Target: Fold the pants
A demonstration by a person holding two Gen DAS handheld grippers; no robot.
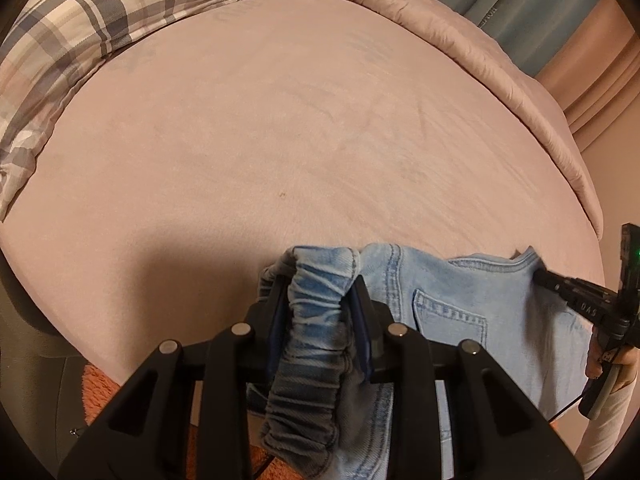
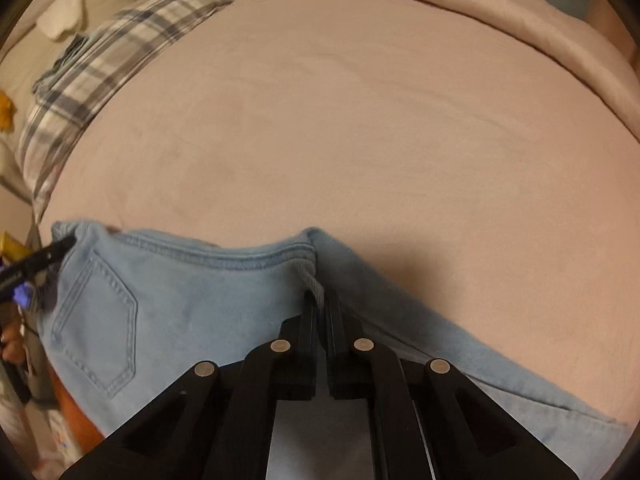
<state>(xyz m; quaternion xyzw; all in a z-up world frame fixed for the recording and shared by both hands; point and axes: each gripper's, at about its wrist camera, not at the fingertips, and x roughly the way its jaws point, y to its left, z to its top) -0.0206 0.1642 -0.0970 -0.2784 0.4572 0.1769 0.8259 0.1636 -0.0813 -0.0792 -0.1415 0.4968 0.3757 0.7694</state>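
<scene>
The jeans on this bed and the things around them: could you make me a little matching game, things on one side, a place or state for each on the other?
Things:
1. left tongs
2. right tongs
3. plaid blanket
4. back pocket

Place or state:
A. at the far left of the bed
B. stitched on the jeans, facing up
C. clamped on the gathered elastic waistband
D. pinched on the other waist edge

Pairs: 1-C, 2-D, 3-A, 4-B

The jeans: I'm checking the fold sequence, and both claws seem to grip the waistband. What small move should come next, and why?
Probably lift both claws together and draw the jeans further onto the bed: the left claw pinches the elastic band, the right claw the other end, and the legs trail off the near edge.
</scene>
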